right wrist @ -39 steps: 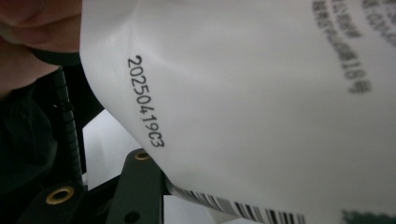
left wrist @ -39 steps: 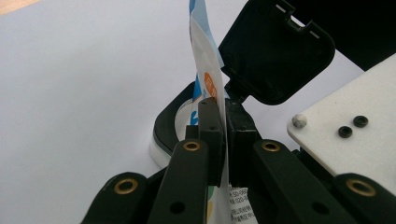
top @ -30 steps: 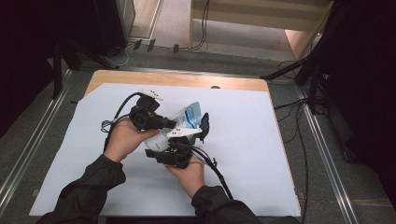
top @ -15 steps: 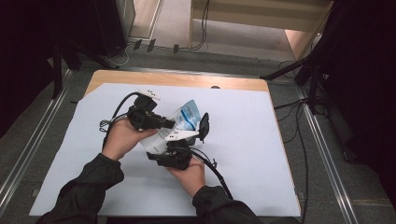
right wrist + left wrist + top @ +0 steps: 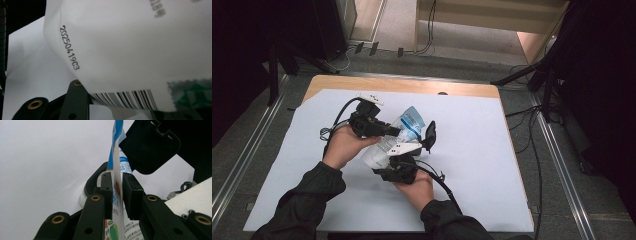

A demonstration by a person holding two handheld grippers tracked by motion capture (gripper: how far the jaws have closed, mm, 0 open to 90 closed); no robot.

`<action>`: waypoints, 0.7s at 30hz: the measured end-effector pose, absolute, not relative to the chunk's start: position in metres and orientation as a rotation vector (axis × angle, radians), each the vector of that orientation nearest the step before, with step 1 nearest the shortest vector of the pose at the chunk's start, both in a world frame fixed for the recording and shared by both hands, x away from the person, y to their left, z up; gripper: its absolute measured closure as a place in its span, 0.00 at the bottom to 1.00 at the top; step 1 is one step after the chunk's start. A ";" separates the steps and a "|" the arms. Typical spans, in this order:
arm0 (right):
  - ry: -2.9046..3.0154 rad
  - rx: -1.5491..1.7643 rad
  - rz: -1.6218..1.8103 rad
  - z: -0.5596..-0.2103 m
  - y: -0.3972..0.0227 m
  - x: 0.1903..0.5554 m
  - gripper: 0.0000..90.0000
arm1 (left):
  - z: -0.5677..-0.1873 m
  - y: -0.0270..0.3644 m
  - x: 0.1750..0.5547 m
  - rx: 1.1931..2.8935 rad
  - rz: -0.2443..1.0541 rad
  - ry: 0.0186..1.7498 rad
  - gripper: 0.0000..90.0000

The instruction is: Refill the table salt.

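A white and blue soft pouch [image 5: 408, 126] is held above the table between both hands. My left gripper [image 5: 393, 132] reaches in from the left at the pouch's flat top edge [image 5: 115, 150]. In the left gripper view its jaws [image 5: 117, 176] have just been opening, and the thin edge stands loosely between the pads. My right gripper [image 5: 409, 142] comes from below and is shut on the pouch's body; one black finger [image 5: 430, 134] shows at its right side. The pouch's white back with a barcode [image 5: 125, 50] lies over a right finger [image 5: 76, 100].
A white sheet [image 5: 472, 165] covers the wooden table [image 5: 412, 86]. Black cables trail from both grippers across the sheet. Dark stands and floor cables [image 5: 532, 125] lie beyond the table's right edge, and metal rails run along both sides.
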State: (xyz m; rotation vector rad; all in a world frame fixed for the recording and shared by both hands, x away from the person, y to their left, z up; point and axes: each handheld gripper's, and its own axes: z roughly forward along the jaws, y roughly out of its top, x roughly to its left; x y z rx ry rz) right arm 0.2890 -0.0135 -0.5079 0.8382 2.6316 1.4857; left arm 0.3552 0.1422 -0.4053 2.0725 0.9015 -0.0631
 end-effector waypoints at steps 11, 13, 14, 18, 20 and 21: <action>2.638 0.865 1.471 -0.516 -0.017 0.287 0.72 | -0.407 0.140 0.360 2.061 -0.083 0.886 0.89; 2.638 0.869 1.464 -0.518 -0.018 0.287 0.72 | -0.407 0.140 0.360 2.064 -0.085 0.880 0.90; 2.638 0.869 1.464 -0.519 -0.018 0.287 0.72 | -0.406 0.140 0.359 2.064 -0.072 0.882 0.92; 2.637 0.874 1.473 -0.519 -0.019 0.287 0.72 | -0.404 0.142 0.358 2.056 -0.059 0.867 0.98; 2.637 0.876 1.470 -0.519 -0.019 0.287 0.71 | -0.403 0.143 0.357 2.057 -0.065 0.862 1.00; 2.638 0.875 1.469 -0.519 -0.019 0.287 0.71 | -0.402 0.144 0.356 2.055 -0.064 0.864 1.00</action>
